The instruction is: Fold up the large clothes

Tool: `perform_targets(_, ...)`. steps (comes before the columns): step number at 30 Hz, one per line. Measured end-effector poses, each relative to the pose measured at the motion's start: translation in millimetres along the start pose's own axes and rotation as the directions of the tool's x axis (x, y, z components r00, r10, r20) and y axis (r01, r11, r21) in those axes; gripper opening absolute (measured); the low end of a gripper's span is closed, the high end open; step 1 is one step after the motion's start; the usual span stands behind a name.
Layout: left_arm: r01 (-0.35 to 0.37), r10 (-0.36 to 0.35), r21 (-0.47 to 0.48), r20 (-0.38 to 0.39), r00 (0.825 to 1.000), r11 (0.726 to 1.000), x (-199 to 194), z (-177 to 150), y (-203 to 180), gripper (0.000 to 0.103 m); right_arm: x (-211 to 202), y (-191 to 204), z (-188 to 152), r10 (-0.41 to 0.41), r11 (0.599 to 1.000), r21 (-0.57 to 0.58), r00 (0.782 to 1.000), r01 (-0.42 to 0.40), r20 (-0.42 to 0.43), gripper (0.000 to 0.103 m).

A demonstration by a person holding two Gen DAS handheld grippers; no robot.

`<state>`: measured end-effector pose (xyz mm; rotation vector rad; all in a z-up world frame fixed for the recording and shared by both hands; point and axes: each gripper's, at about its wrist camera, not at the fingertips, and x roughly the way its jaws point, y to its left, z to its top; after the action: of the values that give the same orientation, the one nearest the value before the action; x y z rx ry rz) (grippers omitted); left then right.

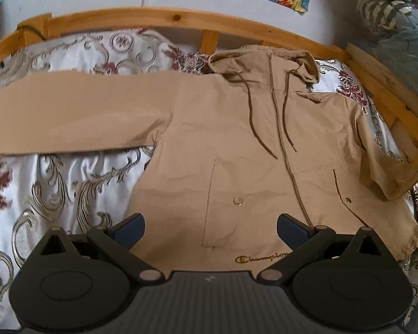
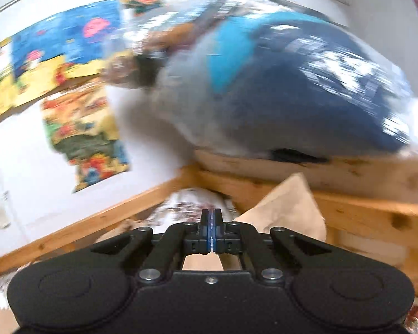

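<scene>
A wooden-framed bed [image 1: 181, 18] is covered by a white floral bedspread [image 1: 55, 183]. On the bedspread a tan hooded jacket [image 1: 237, 144] is laid flat, front up, zipped — its hood toward the bed's headboard rail, one sleeve stretched out sideways, the other draped toward the bed's side rail. Over the jacket's hem the left tongs [image 1: 210, 229] are held spread, with nothing between them. The right tongs [image 2: 211, 218] are pressed together; whether the tan cloth just beside them is pinched cannot be told.

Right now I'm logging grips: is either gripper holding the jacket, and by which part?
Left gripper is open above the tan hooded jacket, holding nothing. Right gripper is shut; whether it pinches fabric cannot be told.
</scene>
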<state>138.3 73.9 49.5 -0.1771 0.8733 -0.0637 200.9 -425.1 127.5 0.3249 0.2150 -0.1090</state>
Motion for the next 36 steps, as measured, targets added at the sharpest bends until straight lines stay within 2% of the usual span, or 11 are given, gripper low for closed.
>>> perform_targets(6,-0.048,0.047,-0.096,-0.009,0.999,0.994,7,5,18,0.102,26,75,-3,0.280,0.958,-0.060,0.959,-0.282,-0.041,0.000)
perform_targets(8,-0.065,0.066,-0.151,0.003,0.998,0.986,6,8,29,0.102,28,116,-11,0.421,0.900,-0.093,0.905,-0.426,-0.067,0.000)
perform_targets(14,-0.140,0.145,-0.246,0.001,0.989,0.959,7,2,63,0.102,12,238,-73,0.706,0.624,-0.216,0.660,-0.751,-0.256,0.000)
perform_targets(16,-0.160,0.161,-0.268,-0.018,0.987,0.950,10,-4,72,0.102,7,266,-103,0.708,0.556,-0.270,0.618,-0.787,-0.342,0.002)
perform_targets(20,-0.196,0.186,-0.290,-0.060,0.981,0.937,20,-13,84,0.102,6,262,-134,0.714,0.505,-0.250,0.563,-0.826,-0.416,0.049)
perform_targets(22,-0.207,0.197,-0.280,-0.066,0.978,0.937,23,-16,84,0.102,10,236,-142,0.687,0.537,-0.236,0.582,-0.810,-0.435,0.056)
perform_targets(24,-0.213,0.204,-0.257,-0.061,0.977,0.943,26,-14,79,0.102,15,205,-146,0.626,0.601,-0.248,0.640,-0.760,-0.446,0.061)
perform_targets(27,-0.210,0.208,-0.206,-0.033,0.978,0.956,31,-11,64,0.102,26,149,-144,0.456,0.741,-0.328,0.797,-0.586,-0.396,0.076)
perform_targets(30,-0.186,0.190,-0.154,0.010,0.982,0.970,42,-9,41,0.102,41,93,-151,0.171,0.845,-0.456,0.950,-0.278,-0.263,0.077)
perform_targets(32,-0.162,0.168,-0.131,0.030,0.985,0.978,56,-7,24,0.102,59,64,-157,0.008,0.873,-0.473,0.973,-0.120,-0.232,0.078)
perform_targets(36,-0.156,0.159,-0.093,0.030,0.987,0.983,88,-3,-9,0.102,87,22,-163,-0.039,0.935,-0.343,0.934,-0.092,-0.355,0.073)
